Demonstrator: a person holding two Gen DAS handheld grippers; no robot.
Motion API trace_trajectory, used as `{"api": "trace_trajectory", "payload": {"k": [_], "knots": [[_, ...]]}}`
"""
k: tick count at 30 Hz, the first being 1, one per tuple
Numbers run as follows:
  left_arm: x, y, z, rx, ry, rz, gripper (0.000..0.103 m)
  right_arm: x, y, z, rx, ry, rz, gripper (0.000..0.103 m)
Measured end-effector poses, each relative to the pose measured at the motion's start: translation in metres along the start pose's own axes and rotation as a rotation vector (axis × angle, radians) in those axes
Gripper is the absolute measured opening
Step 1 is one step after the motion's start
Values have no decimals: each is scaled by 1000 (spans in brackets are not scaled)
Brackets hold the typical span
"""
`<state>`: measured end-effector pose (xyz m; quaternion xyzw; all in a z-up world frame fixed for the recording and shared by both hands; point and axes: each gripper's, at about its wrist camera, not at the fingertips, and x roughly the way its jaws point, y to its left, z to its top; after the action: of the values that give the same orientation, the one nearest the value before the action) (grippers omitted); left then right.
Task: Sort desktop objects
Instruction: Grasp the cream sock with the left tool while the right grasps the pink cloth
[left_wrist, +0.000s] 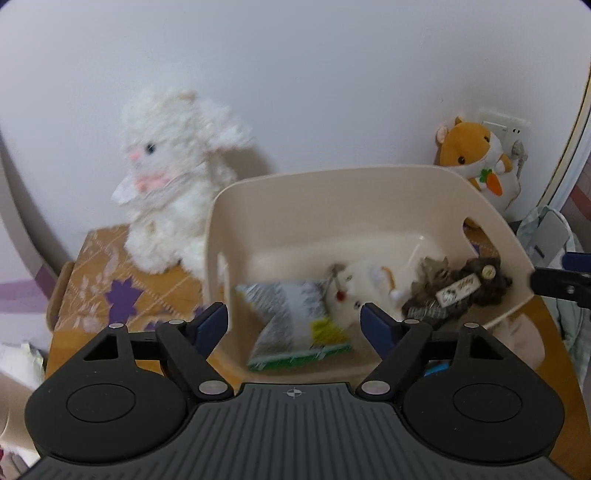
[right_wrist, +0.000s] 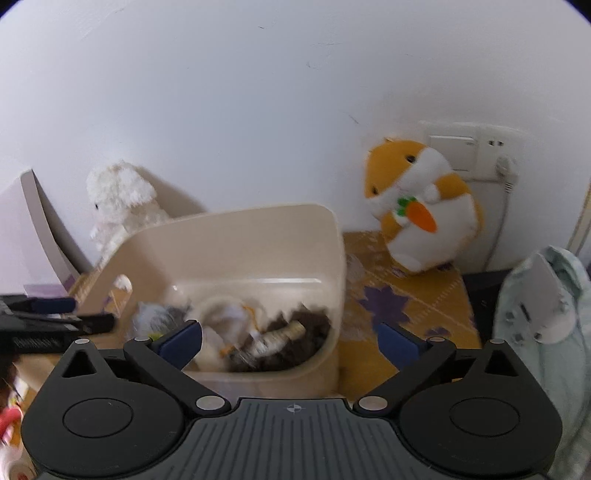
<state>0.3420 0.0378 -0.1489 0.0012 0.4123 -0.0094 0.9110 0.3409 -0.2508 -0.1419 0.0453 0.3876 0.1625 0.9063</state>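
Note:
A cream plastic bin (left_wrist: 332, 175) stands on the desk. In it lie a silver and green packet (left_wrist: 280, 306), a small white plush (left_wrist: 365, 284) and a brown bear toy (left_wrist: 469, 288) with a tag. My left gripper (left_wrist: 294, 317) hangs open over the bin's near side; the packet lies below its spread fingers, untouched. My right gripper (right_wrist: 290, 332) is wide open over the same bin (right_wrist: 240, 218), above the brown toy (right_wrist: 306, 321), with nothing between its pads. Its fingers (left_wrist: 554, 284) show at the right edge of the left wrist view.
A fluffy white rabbit plush (left_wrist: 166, 177) sits against the wall left of the bin. An orange hamster plush (right_wrist: 417, 199) with a carrot sits to the right, below a wall socket (right_wrist: 480, 151). A pale green cloth (right_wrist: 546, 314) hangs at far right. A yellow patterned mat (left_wrist: 110, 280) covers the desk.

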Motion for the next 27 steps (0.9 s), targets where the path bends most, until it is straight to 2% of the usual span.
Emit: {"api": "trace_trajectory", "payload": {"k": [6, 15, 19, 27], "knots": [[-19, 29, -30, -38, 24, 51, 80, -8, -17, -26, -30, 33, -50, 103], [-40, 71, -91, -84, 119, 117, 80, 0, -29, -56, -172, 119, -116, 103], [-42, 84, -112, -82, 157, 145, 80, 3, -33, -62, -177, 140, -138, 103], [-33, 97, -133, -76, 228, 130, 80, 19, -31, -71, -211, 194, -168, 103]]}}
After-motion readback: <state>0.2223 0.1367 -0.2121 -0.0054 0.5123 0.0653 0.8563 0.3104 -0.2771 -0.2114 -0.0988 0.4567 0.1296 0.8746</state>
